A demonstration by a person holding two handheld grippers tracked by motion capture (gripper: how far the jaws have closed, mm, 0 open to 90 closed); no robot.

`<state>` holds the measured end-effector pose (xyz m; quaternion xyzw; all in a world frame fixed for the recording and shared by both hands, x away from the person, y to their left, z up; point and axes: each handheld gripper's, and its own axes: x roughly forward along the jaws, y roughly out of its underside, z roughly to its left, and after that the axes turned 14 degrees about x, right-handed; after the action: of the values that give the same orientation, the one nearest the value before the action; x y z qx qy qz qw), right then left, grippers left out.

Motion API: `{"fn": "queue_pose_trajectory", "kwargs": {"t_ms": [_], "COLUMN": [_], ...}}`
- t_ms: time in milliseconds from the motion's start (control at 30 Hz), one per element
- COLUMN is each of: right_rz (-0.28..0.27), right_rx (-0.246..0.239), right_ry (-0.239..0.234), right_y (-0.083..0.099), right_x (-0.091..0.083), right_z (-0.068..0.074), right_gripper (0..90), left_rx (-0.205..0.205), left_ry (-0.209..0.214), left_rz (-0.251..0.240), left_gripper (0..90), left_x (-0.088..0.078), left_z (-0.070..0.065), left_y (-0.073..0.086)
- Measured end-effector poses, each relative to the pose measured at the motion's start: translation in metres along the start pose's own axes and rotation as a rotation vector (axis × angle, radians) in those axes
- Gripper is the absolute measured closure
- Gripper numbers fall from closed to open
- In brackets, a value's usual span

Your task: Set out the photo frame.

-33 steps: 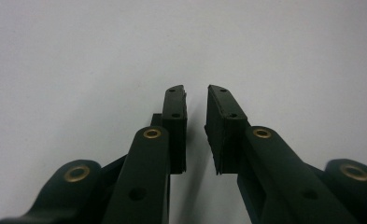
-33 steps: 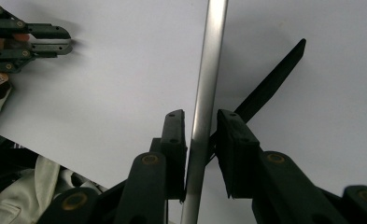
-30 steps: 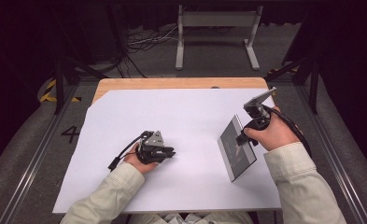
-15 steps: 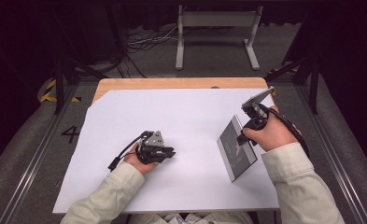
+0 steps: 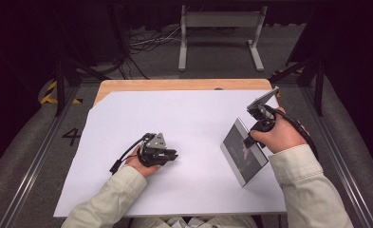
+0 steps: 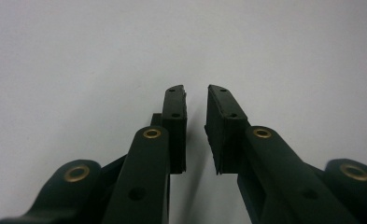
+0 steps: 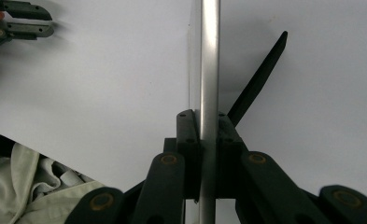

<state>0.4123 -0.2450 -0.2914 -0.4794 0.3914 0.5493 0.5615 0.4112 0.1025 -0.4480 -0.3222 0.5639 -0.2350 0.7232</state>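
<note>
Tongs point(image 7: 208, 140), two; one frame point(image 5: 241, 151).

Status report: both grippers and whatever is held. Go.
Left gripper slightly open, empty, low over the white table sheet. Right gripper shut on the flat silver-framed dark panel, held tilted. Nothing near either gripper.

The flat white table sheet point(image 5: 189, 123) is seen from above and in front. It is viewed closely along the black 2-jaw left gripper point(image 6: 196, 109) and right gripper point(image 7: 208, 122).
</note>
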Motion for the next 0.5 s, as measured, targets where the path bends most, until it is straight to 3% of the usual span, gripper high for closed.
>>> {"fn": "queue_pose_trajectory", "kwargs": {"t_ms": [500], "right_rz": [-0.009], "right_rx": [-0.178], "right_ry": [0.044], "right_y": [-0.006], "right_x": [-0.015], "right_z": [0.008], "right_gripper": [83.7], "left_rx": [-0.02], "left_ry": [-0.01], "left_rz": [-0.011], "left_gripper": [78.3], "left_x": [-0.007], "left_z": [-0.003], "left_y": [0.004]}}
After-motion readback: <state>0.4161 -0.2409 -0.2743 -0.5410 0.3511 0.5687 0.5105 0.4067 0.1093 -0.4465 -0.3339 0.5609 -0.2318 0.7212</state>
